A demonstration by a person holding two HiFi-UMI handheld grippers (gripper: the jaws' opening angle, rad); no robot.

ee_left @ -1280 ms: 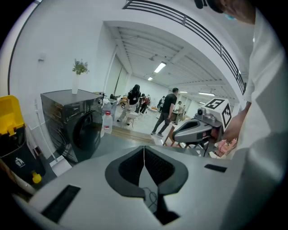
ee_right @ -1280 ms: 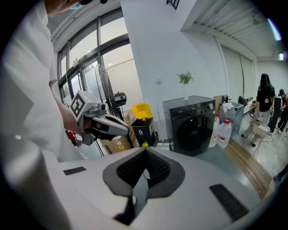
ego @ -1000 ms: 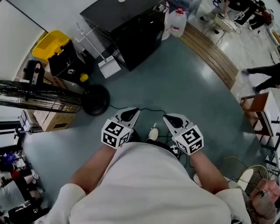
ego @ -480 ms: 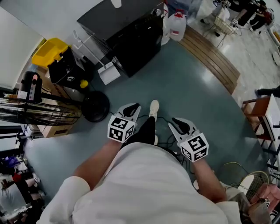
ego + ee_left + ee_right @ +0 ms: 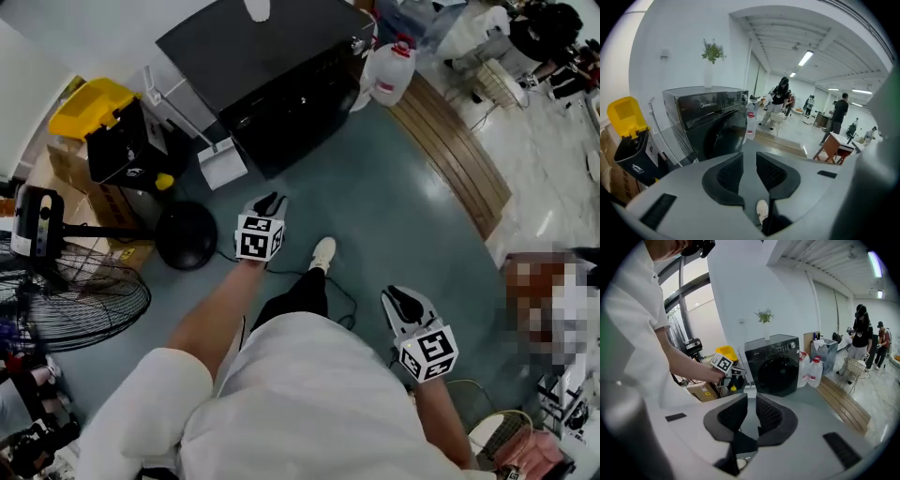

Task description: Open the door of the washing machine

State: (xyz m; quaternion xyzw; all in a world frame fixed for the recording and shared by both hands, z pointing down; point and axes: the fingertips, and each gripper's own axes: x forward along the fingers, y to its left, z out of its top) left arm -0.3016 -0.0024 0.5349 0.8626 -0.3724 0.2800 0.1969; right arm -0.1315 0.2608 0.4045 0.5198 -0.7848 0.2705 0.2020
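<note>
washing machine (image 5: 272, 66): a black front-loader at 12 o'clock in the head view, well apart from both grippers.
door (image 5: 778, 373): the round dark front; it looks shut and flush. I cannot make out a handle or tell which edge it swings from.
left gripper (image 5: 272, 201): stretched out towards 12 o'clock and pointing at the machine. Its jaws have just been opening and stand apart with only floor between them.
right gripper (image 5: 398, 298): held back at 4 o'clock. Its jaws are a narrow gap apart and nothing is in them.
risk, wrong edge: with no handle in view, the left gripper may land on the hinge side. The pull would then only strain against the door.
risk, poor bite: the left jaws' gap looks modest. If the door rim is thicker than the gap, the pads may skate off it.
risk, hard contact: an arm reaching this far could knock the jaw tips into the glass instead of seating them on the edge.
risk, footing: a cable (image 5: 342, 298) trails on the floor just beside the shoe (image 5: 322, 253). A step towards 12 o'clock could snag it.
risk, clutter on the left: the fan base (image 5: 186, 234) and a white panel (image 5: 223, 165) lie near the machine's corner at 10 to 11 o'clock. A wide elbow could strike them.
risk, swing path: jugs (image 5: 389, 75) stand at 1 o'clock, just beside the machine. If the door opens that way, it might clip them.
</note>
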